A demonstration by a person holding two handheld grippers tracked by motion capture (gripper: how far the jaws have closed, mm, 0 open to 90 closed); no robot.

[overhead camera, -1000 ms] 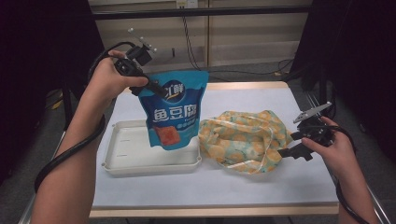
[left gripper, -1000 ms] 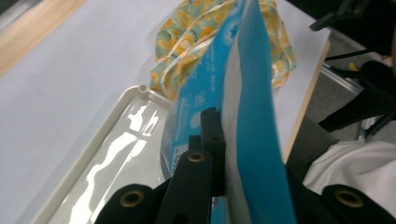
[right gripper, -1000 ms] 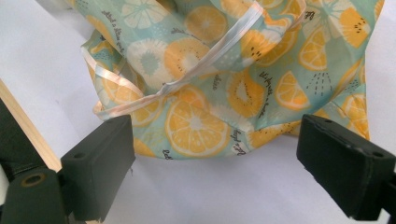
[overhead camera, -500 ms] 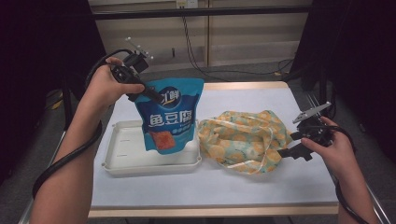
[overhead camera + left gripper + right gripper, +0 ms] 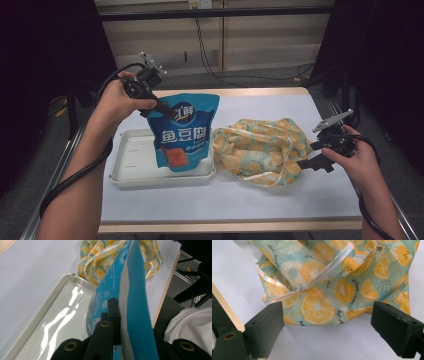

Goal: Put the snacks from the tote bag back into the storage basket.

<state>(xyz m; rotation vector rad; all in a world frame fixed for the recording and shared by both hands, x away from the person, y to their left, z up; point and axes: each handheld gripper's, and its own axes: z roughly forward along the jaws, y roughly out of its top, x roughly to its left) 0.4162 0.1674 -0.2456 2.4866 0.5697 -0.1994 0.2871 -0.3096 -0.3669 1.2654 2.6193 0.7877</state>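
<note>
Two grippers at work over one white table [image 5: 240, 200], whose far edge is a wooden strip. Largest item on it: fruit-print cloth bag [image 5: 260, 150], teal with orange slices and pale ribbon handles, lying crumpled right of centre. Just left of it, touching or nearly so, a white rectangular tray [image 5: 135, 175], glossy inside. Blue snack pouch [image 5: 182, 132] hangs upright, lower end inside the tray's right part, top corner pinched by the left gripper [image 5: 167, 111], jaws clamped on the pouch's edge; the left gripper view shows the pouch [image 5: 135, 305] edge-on between the black jaws. Right gripper [image 5: 306, 163] sits at the bag's right edge, jaws spread wide, nothing between the pads; bag cloth [image 5: 324, 290] lies just ahead of them.
</note>
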